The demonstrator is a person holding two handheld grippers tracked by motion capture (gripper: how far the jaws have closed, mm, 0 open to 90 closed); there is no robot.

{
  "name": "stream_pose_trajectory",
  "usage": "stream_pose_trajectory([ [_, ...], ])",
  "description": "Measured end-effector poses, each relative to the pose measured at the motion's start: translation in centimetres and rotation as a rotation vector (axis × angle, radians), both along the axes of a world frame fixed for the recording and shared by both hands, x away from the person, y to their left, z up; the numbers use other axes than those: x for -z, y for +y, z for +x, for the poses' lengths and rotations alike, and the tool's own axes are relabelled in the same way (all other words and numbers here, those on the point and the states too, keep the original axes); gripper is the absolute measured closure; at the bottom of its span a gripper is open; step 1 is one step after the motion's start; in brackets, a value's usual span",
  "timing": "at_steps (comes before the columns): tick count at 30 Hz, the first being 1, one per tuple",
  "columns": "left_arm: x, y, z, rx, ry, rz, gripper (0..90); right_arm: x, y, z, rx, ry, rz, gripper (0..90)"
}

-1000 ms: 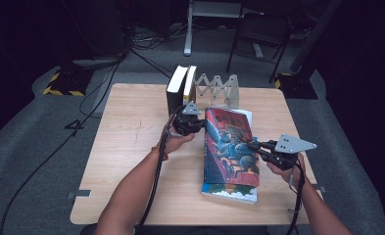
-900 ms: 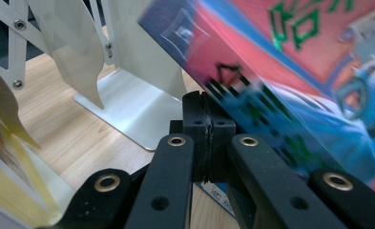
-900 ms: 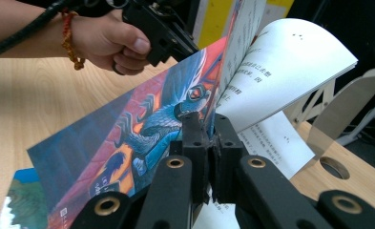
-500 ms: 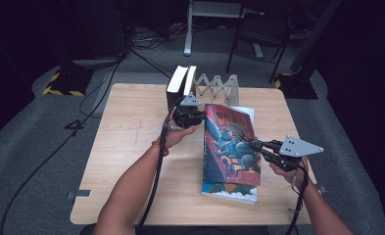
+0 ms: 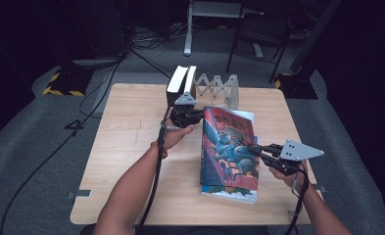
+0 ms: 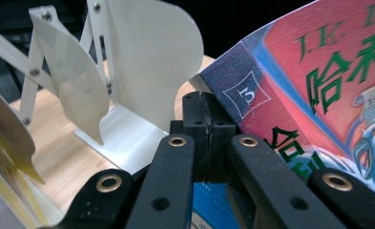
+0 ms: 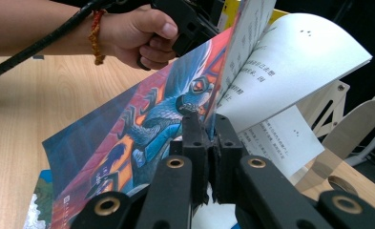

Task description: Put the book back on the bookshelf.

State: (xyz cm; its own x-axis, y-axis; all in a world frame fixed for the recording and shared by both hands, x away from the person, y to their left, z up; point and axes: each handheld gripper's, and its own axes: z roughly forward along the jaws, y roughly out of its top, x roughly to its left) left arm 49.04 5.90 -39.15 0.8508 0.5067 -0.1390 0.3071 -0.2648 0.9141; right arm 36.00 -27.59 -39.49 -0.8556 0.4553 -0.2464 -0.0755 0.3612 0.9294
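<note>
From above, the person's left forearm reaches up the middle of the wooden bench, hand wrapped round the left tongs, which point right at the top left corner of the illustrated book. That book lies on top of another book, right of centre on the bench. The right hand, low at the right edge, holds the right tongs level, pointing left at the book's right edge. Behind stand two upright books against a white accordion book rack.

In the left gripper view, the left tongs are closed tight with nothing between them, tips just beside the book's spine corner; the rack's white panels rise beyond.

In the right gripper view, the right tongs are pinched onto the front cover, lifted off the open pages. The left hand grips its handle behind.
</note>
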Motion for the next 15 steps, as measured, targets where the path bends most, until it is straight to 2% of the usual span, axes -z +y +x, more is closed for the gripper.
stream_pose_trajectory([
  [2,-0.4,0.2,-0.2,0.009,-0.012,-0.009,89.5,-0.2,-0.1,-0.1,-0.003,0.000,0.007,86.3],
  [3,-0.7,0.5,-0.4,0.015,-0.019,-0.027,89.5,-0.3,0.0,-0.2,-0.006,-0.009,0.009,86.3],
  [4,-1.1,0.7,-0.6,0.022,-0.021,-0.056,89.5,-0.5,0.1,-0.3,-0.009,-0.012,0.013,86.3],
  [6,-2.0,1.2,-1.0,0.046,-0.033,-0.110,89.6,-0.9,0.5,-0.6,-0.009,-0.048,-0.002,86.3],
  [8,-3.1,1.5,-1.4,0.052,-0.054,-0.098,89.6,-1.3,1.1,-0.6,0.012,-0.081,-0.039,86.4],
  [11,-3.3,1.6,-1.5,0.062,-0.054,-0.084,89.5,-1.1,1.1,-0.5,0.036,-0.088,-0.022,87.0],
  [13,-3.7,1.4,-2.1,0.073,-0.076,-0.058,89.5,-0.7,1.2,-0.5,0.044,-0.092,-0.025,86.9],
  [15,-4.1,1.4,-2.5,0.077,-0.089,-0.062,89.6,-0.3,1.3,-0.7,0.056,-0.110,-0.028,87.0],
])
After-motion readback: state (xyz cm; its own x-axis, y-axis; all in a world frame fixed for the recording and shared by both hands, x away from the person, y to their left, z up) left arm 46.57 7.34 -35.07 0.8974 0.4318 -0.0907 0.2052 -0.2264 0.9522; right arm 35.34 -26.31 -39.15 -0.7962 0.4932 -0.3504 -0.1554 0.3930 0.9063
